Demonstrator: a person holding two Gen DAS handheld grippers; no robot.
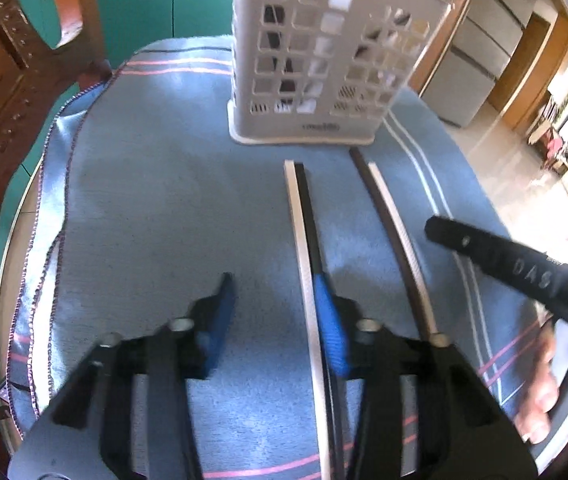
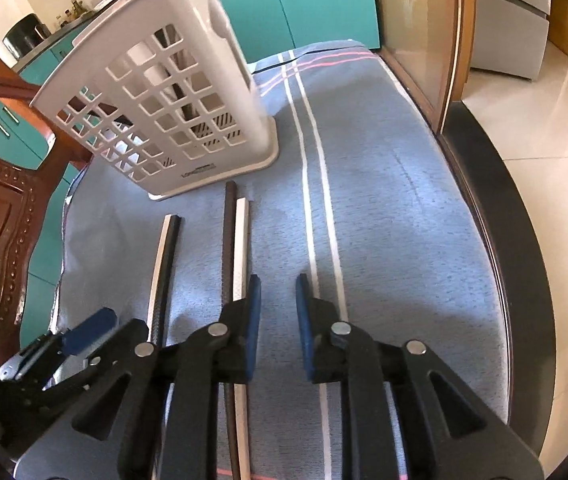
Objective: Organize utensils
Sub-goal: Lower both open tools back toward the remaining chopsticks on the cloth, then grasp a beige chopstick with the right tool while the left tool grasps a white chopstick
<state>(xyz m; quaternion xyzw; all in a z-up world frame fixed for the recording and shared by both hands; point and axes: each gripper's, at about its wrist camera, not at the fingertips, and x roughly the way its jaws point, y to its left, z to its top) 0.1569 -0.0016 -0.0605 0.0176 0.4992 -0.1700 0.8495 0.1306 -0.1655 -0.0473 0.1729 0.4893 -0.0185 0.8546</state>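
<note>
Hovering over a blue striped cloth (image 1: 143,200), the left gripper (image 1: 279,312) shows its blue-padded fingers (image 1: 219,312) apart with nothing between them; two pairs of chopsticks (image 1: 304,240) lie just beside its right finger, pointing toward a white slotted utensil holder (image 1: 324,60) standing upright beyond. From the right wrist, the right gripper (image 2: 277,308) has a narrow gap between its fingers, over bare cloth, the chopsticks immediately to its left and the holder farther back, utensils inside.
</note>
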